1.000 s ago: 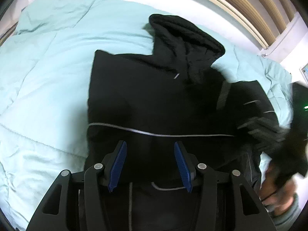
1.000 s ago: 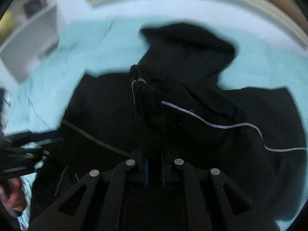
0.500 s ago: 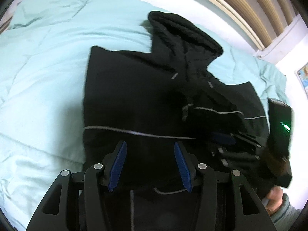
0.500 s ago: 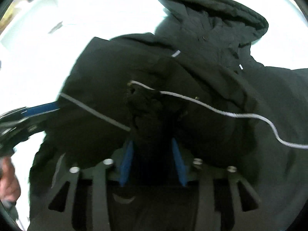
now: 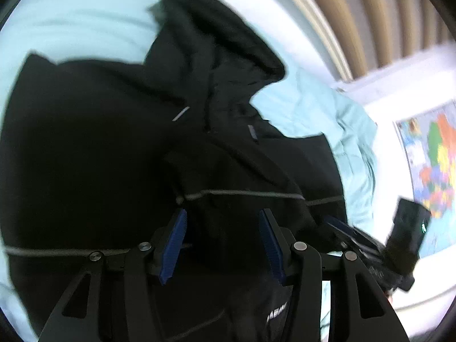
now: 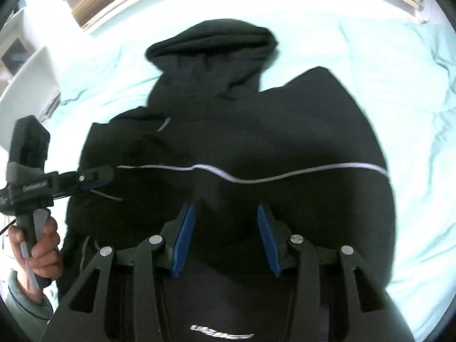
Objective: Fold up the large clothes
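Bed (image 6: pixel 384 91): pale blue duvet, soft and rumpled; a careless drag could pull the garment out of square.
Hooded jacket (image 6: pixel 285 131): black, spread on the bed, hood toward the headboard, one sleeve lying across the chest. Risk: the loose sleeve slides back off.
Right gripper (image 6: pixel 225 236): jaws have just been opening, now apart, nothing clamped; cloth lies below. Risk: a pad snags fabric and lifts the fold.
Left gripper (image 5: pixel 221 245): jaws apart, empty, above the jacket body. Risk: grabbing several layers at once; dark, blurred cloth hides edges.
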Tool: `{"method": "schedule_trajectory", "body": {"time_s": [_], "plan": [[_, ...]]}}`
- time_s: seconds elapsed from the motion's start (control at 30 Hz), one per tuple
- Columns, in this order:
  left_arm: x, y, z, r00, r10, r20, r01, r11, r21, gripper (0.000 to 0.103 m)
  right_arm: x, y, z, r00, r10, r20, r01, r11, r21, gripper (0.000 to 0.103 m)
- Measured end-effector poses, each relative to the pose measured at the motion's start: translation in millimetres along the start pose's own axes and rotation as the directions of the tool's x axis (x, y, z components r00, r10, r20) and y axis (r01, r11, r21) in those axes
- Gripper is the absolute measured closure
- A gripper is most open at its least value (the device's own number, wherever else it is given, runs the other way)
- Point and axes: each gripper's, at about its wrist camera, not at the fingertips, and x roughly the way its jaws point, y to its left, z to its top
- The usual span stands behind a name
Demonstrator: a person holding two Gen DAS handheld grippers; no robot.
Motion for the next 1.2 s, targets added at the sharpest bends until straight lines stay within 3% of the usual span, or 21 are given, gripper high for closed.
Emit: {"method": "schedule_trajectory", "body": {"time_s": [0.13, 0.17, 0.2, 0.27, 0.37, 0.5, 0.6, 0.67, 0.73, 0.83, 0.97, 1.07, 1.2], "plan": [[26.1, 10.5, 6.5, 0.998, 0.051, -0.035, -0.052, 0.998, -0.047, 0.053, -5.0, -6.2, -0.9, 1.000, -0.008, 0.005, 0.008, 1.000, 0.003, 0.055], [31.2, 10.2, 6.7, 0.998, 0.055, -0.036, -0.057, 0.997, -0.051, 0.067, -5.1, -5.6, -1.6, 1.000, -0.014, 0.003, 0.014, 1.000, -0.002, 0.055], [34.3, 9.1, 6.3, 0.998, 0.059, -0.038, -0.061, 0.997, -0.048, 0.072, -7.6, -6.3, -2.9, 1.000, -0.018, 0.002, 0.018, 1.000, -0.005, 0.055], [37.6, 4.4, 5.4, 0.995, 0.092, -0.027, -0.093, 0.995, -0.032, 0.081, -8.4, -5.3, -4.8, 1.000, -0.028, -0.002, 0.028, 1.000, -0.011, 0.055], [21.7, -10.7, 3.6, 0.993, 0.113, 0.036, -0.113, 0.993, 0.016, 0.085, -11.2, -2.3, -6.3, 0.999, -0.037, 0.001, 0.037, 0.999, -0.015, 0.055], [-39.9, -26.5, 10.6, 0.978, 0.109, 0.177, -0.119, 0.992, 0.047, 0.085, -23.5, -3.1, -5.2, 0.999, -0.045, 0.030, 0.046, 0.999, -0.011, 0.055], [-86.2, -15.2, 14.2, 0.961, 0.139, 0.240, -0.149, 0.989, 0.021, 0.085, -28.2, -7.3, -0.1, 0.998, -0.040, 0.050, 0.040, 0.999, 0.002, 0.055], [-95.2, 1.5, 13.8, 0.967, 0.148, 0.205, -0.150, 0.989, -0.008, 0.085, -20.4, -10.4, 3.8, 0.998, -0.051, 0.043, 0.050, 0.999, 0.015, 0.055], [-84.8, 23.9, 8.4, 0.972, 0.209, 0.110, -0.207, 0.978, -0.033, 0.084, -5.9, -13.2, 6.8, 0.998, -0.068, 0.016, 0.068, 0.997, 0.033, 0.055], [-44.7, 53.4, -7.3, 0.952, 0.304, -0.033, -0.305, 0.950, -0.061, 0.082, 36.6, -19.6, 9.0, 0.992, -0.109, -0.070, 0.113, 0.992, 0.060, 0.055], [-35.9, 61.9, -12.8, 0.951, 0.308, -0.008, -0.307, 0.949, -0.072, 0.080, 83.8, -25.9, 7.0, 0.973, -0.156, -0.168, 0.167, 0.984, 0.056, 0.055], [-36.9, 63.3, -11.9, 0.956, 0.293, -0.002, -0.292, 0.954, -0.070, 0.080, 92.5, -30.0, 7.7, 0.974, -0.151, -0.172, 0.165, 0.984, 0.073, 0.055], [-69.1, 48.4, -16.4, 0.951, 0.299, 0.083, -0.298, 0.954, -0.023, 0.078, 84.3, -30.6, 14.2, 0.974, -0.136, -0.181, 0.151, 0.986, 0.075, 0.055]]}}
